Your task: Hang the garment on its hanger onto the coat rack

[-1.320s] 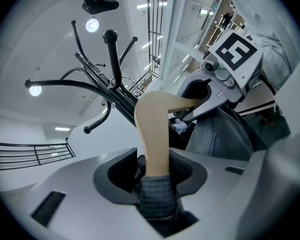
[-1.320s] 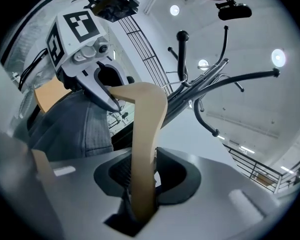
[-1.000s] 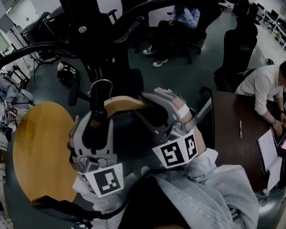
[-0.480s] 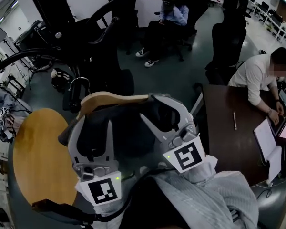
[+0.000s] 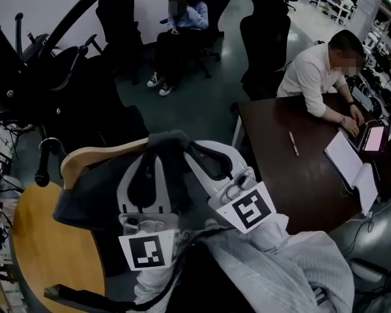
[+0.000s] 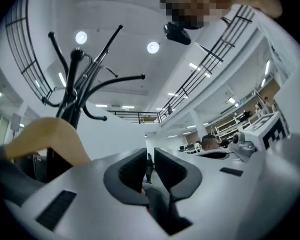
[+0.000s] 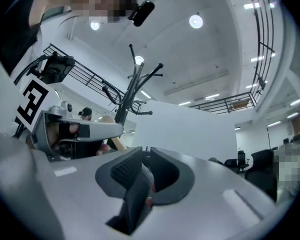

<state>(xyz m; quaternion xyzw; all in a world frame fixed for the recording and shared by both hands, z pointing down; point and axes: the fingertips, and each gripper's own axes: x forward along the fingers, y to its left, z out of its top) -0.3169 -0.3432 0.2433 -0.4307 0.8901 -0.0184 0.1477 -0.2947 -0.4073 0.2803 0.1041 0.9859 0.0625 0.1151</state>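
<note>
Near the middle, over the table's (image 5: pixel 39 240) right edge, the left gripper (image 6: pixel 149 166) and right gripper (image 7: pixel 144 171) are closing their jaws on folds of the dark garment (image 5: pixel 91 197), draped on its wooden hanger (image 5: pixel 98 154), with the rack (image 6: pixel 74 84) far left.

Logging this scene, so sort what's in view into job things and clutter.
Job: garment, hanger, coat rack.
Clutter: round table, desk, pen, notebook, office chairs.
</note>
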